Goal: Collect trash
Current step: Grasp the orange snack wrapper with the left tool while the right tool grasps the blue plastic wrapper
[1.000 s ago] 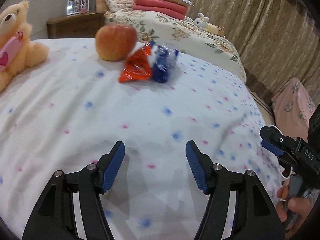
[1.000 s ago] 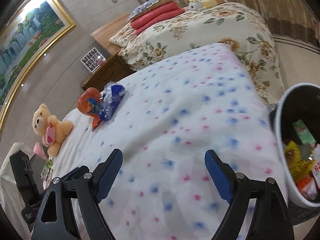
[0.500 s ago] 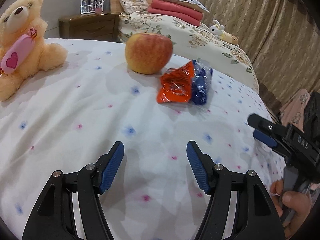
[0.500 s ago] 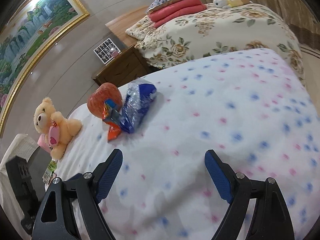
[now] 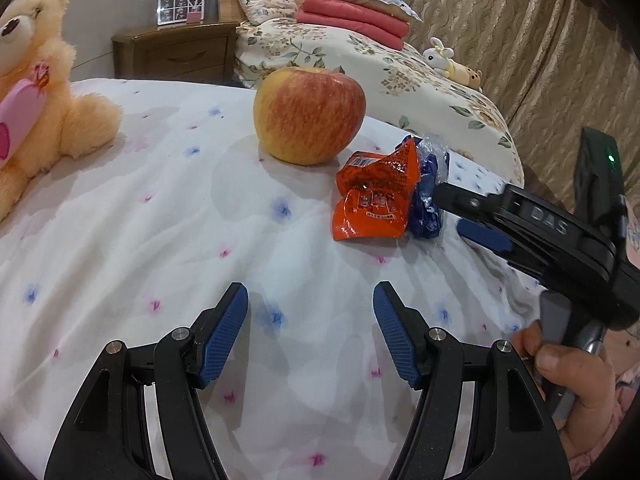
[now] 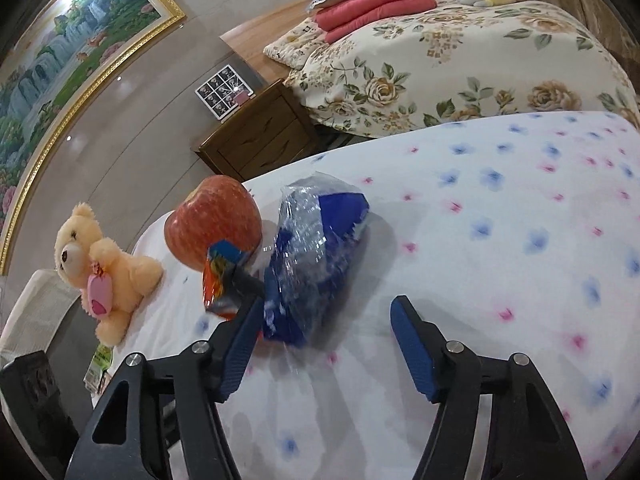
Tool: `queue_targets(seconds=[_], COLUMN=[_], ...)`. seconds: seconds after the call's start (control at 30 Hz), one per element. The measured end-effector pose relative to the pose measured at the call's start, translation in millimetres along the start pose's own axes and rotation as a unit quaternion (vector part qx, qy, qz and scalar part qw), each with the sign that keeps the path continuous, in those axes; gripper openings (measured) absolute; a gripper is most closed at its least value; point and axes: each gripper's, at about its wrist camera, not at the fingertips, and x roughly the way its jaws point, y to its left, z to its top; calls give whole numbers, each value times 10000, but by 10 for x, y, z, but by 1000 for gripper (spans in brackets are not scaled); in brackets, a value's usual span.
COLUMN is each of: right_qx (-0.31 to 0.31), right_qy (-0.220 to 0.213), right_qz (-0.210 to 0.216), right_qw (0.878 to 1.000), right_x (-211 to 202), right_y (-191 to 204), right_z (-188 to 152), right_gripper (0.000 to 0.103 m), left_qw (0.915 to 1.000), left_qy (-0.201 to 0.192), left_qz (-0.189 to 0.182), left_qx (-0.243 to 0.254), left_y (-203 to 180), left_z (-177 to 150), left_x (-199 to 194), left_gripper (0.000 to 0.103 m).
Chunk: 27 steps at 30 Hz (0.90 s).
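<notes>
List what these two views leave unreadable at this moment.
- Blue wrapper: left wrist view, mostly behind the orange wrapper and right gripper.
- Orange wrapper: right wrist view, mostly behind a right gripper finger.
- Wrapper print: blurred or too small.
- Teddy bear: left wrist view, cut off by the frame edge.

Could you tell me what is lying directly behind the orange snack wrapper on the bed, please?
From the left wrist view, a crumpled blue wrapper lies right behind the orange snack wrapper, touching it. Most of the blue one is covered there by the orange one and the closing right gripper; the apple sits further back.
</notes>
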Motion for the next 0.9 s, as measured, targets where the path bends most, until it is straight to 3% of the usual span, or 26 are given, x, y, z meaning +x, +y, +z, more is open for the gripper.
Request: queue_targets(seconds=[0.07,0.13,0.47,0.67,0.73,0.77,0.83,0.9], right_qx=[-12,-40,206,323,348,371,437,471], right_qy=[10,57,-4,-44,-64,-84,-151,-210], right_qz=[30,152,202,103,96,110,140,147], right_qw=[10000,9999,9996,9994,9993,9992,9988,9986], right_x=[57,90,-371,-705,-762,-784,-823,-853], right_y=[8,4,-314,-491,-517,-529,-550,-559], right_z=[37,53,-116,-327,-411,-444,-500,-535], right_gripper=[53,30,29,29,29,29,29,29], left_qw=[10000,10000,9998,9997,9995,9996,9995,9990], left_qy=[10,11,-81,-241,-278,-251,-251,-270], left_qz=[-5,-10,-129,14,73,39,29,-41], left_qx=[31,55,160,102,121,134,200,345], left_y=[-18,-49,-325,-404,-421,-429,-452,-499], left_z=[18,33,229,374,402,411,411,395], left_x=[21,36,219,357,389,412,430,425], left_gripper=[67,67,73,72,58,43,32,4])
